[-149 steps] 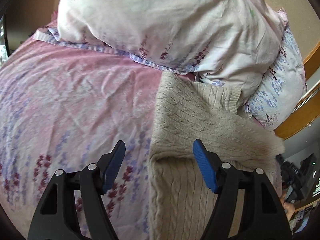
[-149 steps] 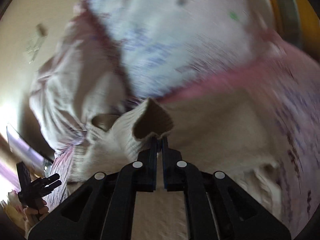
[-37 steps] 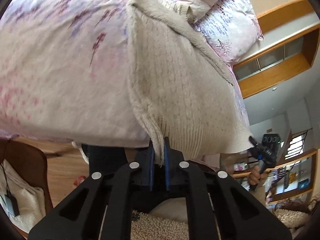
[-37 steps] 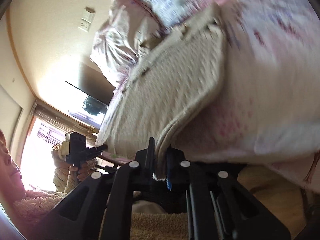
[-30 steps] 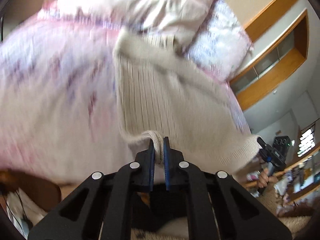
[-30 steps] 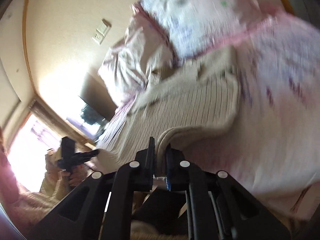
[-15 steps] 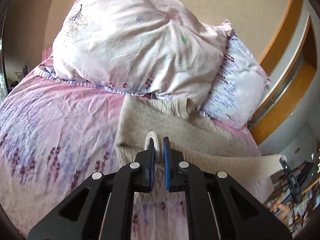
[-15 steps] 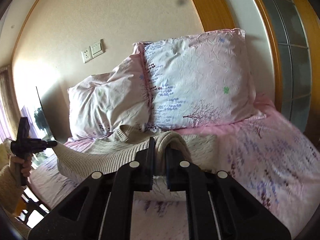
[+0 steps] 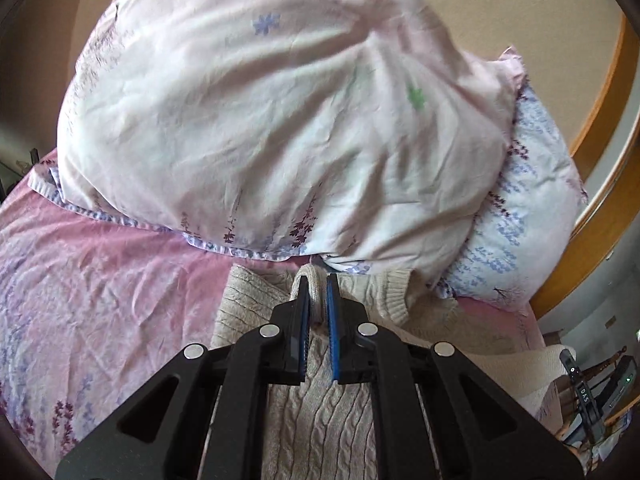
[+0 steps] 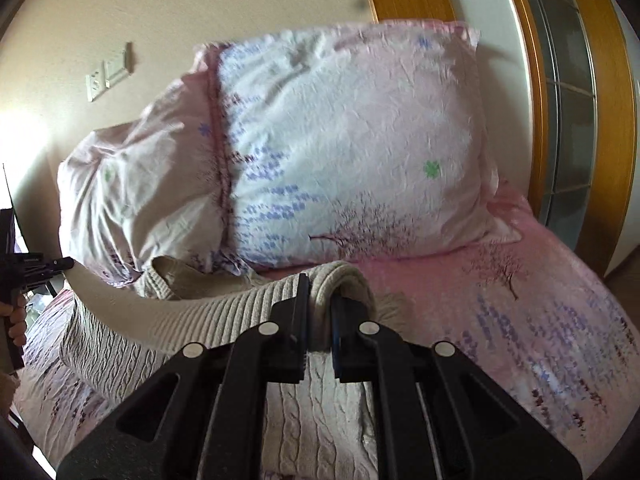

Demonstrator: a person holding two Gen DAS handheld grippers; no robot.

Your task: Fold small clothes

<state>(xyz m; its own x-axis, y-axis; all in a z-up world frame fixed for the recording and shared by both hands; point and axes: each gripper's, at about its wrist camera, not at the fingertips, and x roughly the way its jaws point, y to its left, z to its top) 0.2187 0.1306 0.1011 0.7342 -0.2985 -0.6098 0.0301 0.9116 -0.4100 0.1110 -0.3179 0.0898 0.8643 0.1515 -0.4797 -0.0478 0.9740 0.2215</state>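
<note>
While the cream cable-knit sweater [image 9: 320, 420] lies spread on the pink floral bedsheet [image 9: 100, 300], its lower edge is lifted and doubled toward the collar. Each corner is clamped: the left tool [image 9: 317, 292] grips one rolled fold just before the pale pillow [image 9: 260, 120], the right tool [image 10: 320, 292] another near the blue-flowered pillow [image 10: 352, 152]. Both point forward, low over the knit. Black frames hide the fabric beneath them.
</note>
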